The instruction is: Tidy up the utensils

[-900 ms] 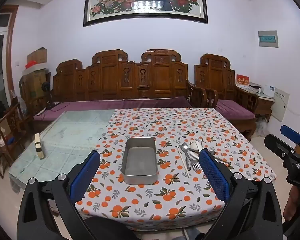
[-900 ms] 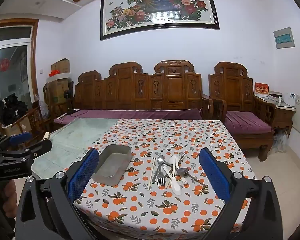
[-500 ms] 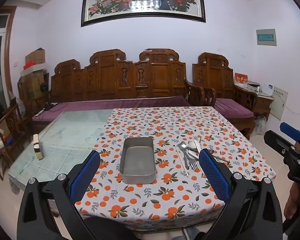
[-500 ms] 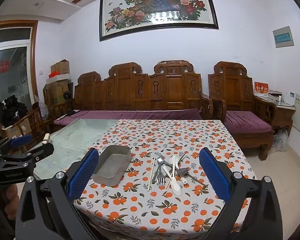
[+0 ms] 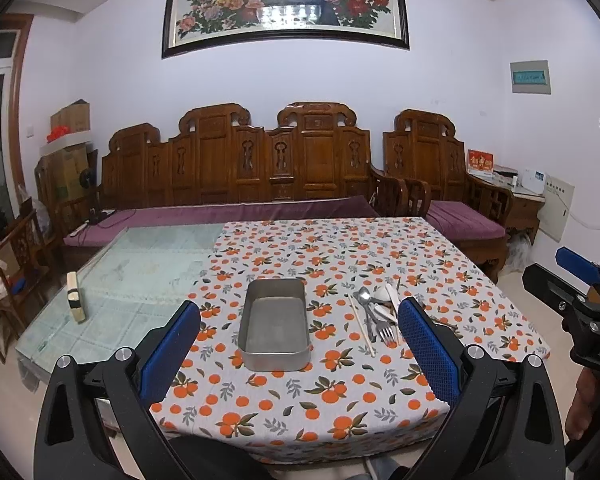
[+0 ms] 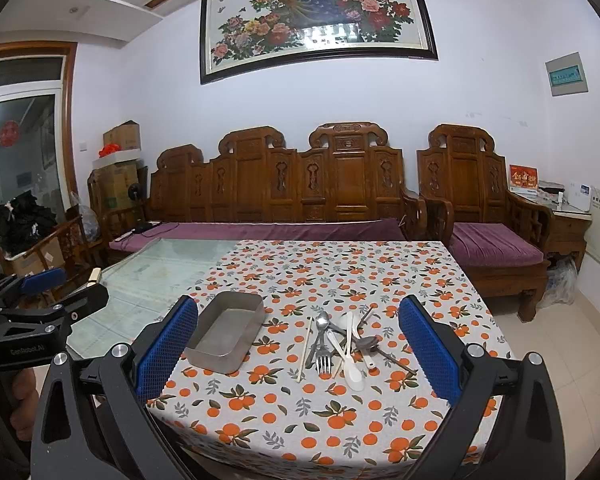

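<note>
A long carved wooden bench (image 6: 284, 188) with purple cushions fills the middle of both views against the white wall, and a wide framed peacock-and-flower painting (image 6: 316, 20) hangs above it in the upper centre. Below the bench the desk (image 5: 140, 276) spreads across the lower half of each frame, its left part bare greenish glass and its right part under an orange-patterned tablecloth (image 6: 340, 408). In the left wrist view, the left gripper (image 5: 298, 352) frames the bottom of the picture with its blue-padded fingers (image 5: 172, 350) standing wide apart and nothing between them. The right gripper (image 6: 298, 352) does the same in its own view, its blue fingers (image 6: 428, 350) spread just as wide and empty, both tools well short of the things on the cloth. Each gripper also shows at the edge of the other's view, held in a hand at the side. A rectangular metal tray (image 5: 275, 328) sits empty on the cloth just left of centre in the left view, and appears angled at centre left in the right view. Just to its right, apart from it, lies the heap of utensils (image 6: 340, 344): a metal fork (image 6: 323, 356), a metal spoon (image 6: 321, 322), a white spoon (image 6: 346, 364), and a pale chopstick (image 6: 304, 350) on the heap's left side. A small cream block (image 5: 76, 298) stands upright on the glass at left.
</note>
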Demonstrator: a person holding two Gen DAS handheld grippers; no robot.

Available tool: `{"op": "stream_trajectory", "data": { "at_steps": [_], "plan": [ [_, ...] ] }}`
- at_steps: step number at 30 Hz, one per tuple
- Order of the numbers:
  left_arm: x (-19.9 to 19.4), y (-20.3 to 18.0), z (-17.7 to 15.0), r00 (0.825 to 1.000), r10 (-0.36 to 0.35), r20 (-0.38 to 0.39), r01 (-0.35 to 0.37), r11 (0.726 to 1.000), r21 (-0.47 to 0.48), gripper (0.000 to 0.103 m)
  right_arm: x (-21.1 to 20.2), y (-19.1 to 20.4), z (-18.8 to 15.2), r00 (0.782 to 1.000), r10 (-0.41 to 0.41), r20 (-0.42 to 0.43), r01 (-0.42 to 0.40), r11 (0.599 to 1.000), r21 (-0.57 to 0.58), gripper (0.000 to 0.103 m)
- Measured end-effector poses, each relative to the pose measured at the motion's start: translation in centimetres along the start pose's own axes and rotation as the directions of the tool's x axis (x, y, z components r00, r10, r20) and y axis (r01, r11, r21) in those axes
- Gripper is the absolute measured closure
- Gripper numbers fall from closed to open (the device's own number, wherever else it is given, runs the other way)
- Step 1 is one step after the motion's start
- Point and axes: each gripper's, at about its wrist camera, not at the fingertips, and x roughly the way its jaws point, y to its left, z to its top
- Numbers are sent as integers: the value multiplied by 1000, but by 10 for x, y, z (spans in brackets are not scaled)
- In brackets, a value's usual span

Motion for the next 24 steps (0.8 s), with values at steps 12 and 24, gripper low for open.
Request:
{"op": "stream_trajectory", "data": {
  "at_steps": [12,24],
  "plan": [
    [-4,1,3,1000,-2,13,2,1000,5,8,-1,0,0,1000,1,2,-1,1000,3,3],
    [-9,1,5,1000,-4,24,4,1000,7,8,-2,-1,0,1000,1,3,-1,1000,5,3]
  ]
}}
